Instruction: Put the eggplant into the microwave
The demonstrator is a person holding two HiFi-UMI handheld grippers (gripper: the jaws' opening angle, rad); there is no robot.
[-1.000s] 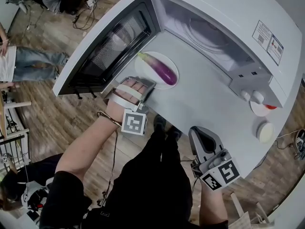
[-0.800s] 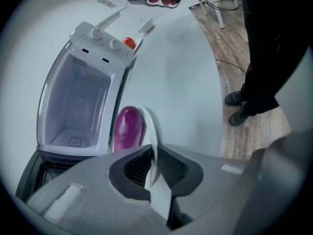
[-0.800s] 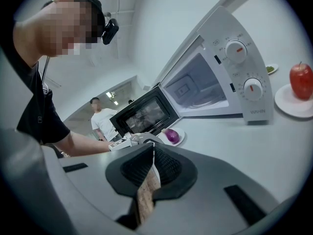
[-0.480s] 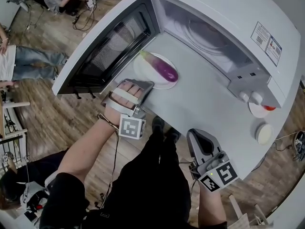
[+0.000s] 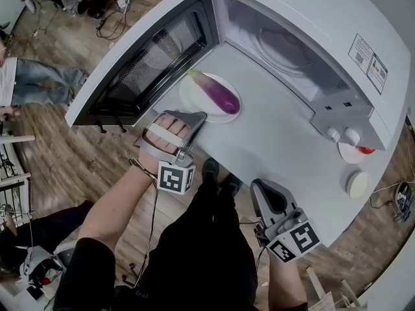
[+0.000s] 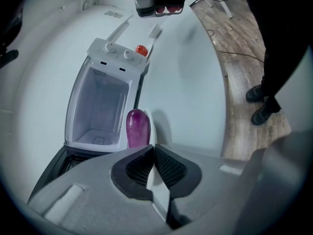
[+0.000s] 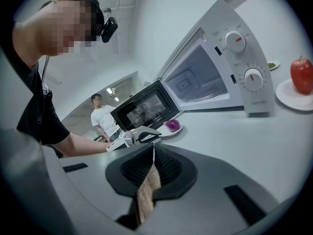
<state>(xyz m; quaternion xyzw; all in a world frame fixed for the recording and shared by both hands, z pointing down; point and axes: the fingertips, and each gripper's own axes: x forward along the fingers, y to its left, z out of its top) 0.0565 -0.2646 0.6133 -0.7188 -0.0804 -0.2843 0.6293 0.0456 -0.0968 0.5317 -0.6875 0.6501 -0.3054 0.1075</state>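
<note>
At the near edge of the white bench (image 5: pixel 279 148), the left claw (image 5: pixel 194 118) is clamped on the rim of a white plate (image 5: pixel 191 97), its ribbed pads drawn together with only the thin lip of the plate between them. The purple eggplant (image 5: pixel 217 93) lies across that plate, not yet inside the microwave (image 5: pixel 311 18); plate and eggplant sit on the bench just in front of the oven's empty cavity. The oven's door (image 5: pixel 139 63) hangs wide open, reaching out past the bench's left end over the wooden floor. The right claw (image 5: pixel 262 190) is held just off the bench's near edge, well apart from the plate, its jaws closed together on nothing (floorboards show through the slit beneath them). Beyond the microwave's dial panel, toward the bench's right end, a red apple (image 7: pixel 301 75) rests on a small saucer (image 7: pixel 293 99).
</note>
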